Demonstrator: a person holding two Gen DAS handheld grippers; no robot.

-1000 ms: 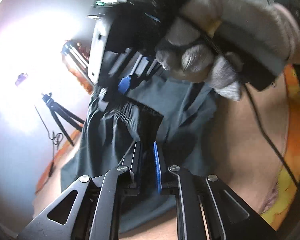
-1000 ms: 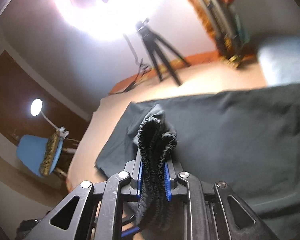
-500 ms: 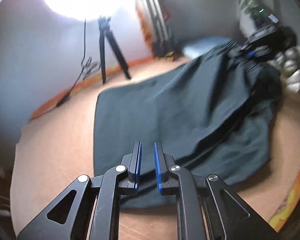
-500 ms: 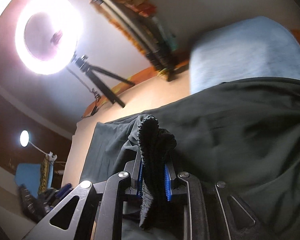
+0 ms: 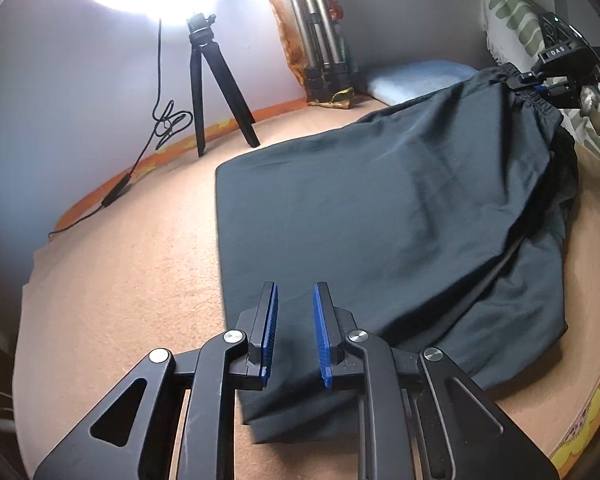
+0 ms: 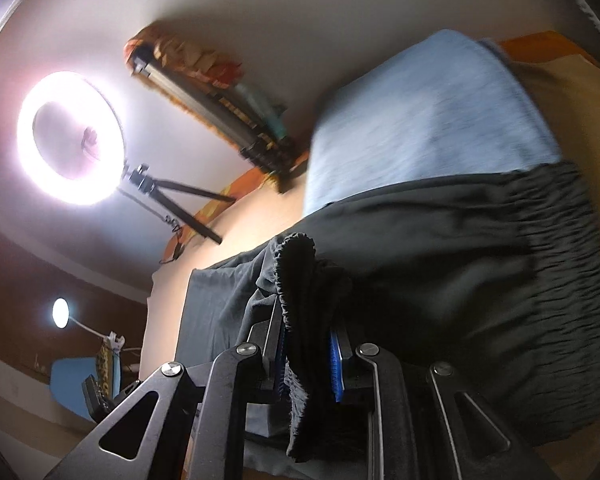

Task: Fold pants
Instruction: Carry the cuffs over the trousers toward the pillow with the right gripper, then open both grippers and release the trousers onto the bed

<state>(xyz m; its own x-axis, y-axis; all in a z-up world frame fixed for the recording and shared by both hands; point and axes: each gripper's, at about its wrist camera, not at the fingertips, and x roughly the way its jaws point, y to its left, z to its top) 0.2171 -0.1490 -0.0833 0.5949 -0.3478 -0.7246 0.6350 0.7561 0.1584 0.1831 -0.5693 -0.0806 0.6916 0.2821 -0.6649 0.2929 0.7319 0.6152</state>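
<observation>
While one pair of pants [image 5: 380, 216] lies folded, right tool [image 6: 310, 344] pinching its waistband [image 6: 300, 280], left tool [image 5: 296, 320] just spreading, empty.

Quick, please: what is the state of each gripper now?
Left gripper: open, holding nothing; it has just been opening.
Right gripper: shut on the pants waistband.
</observation>
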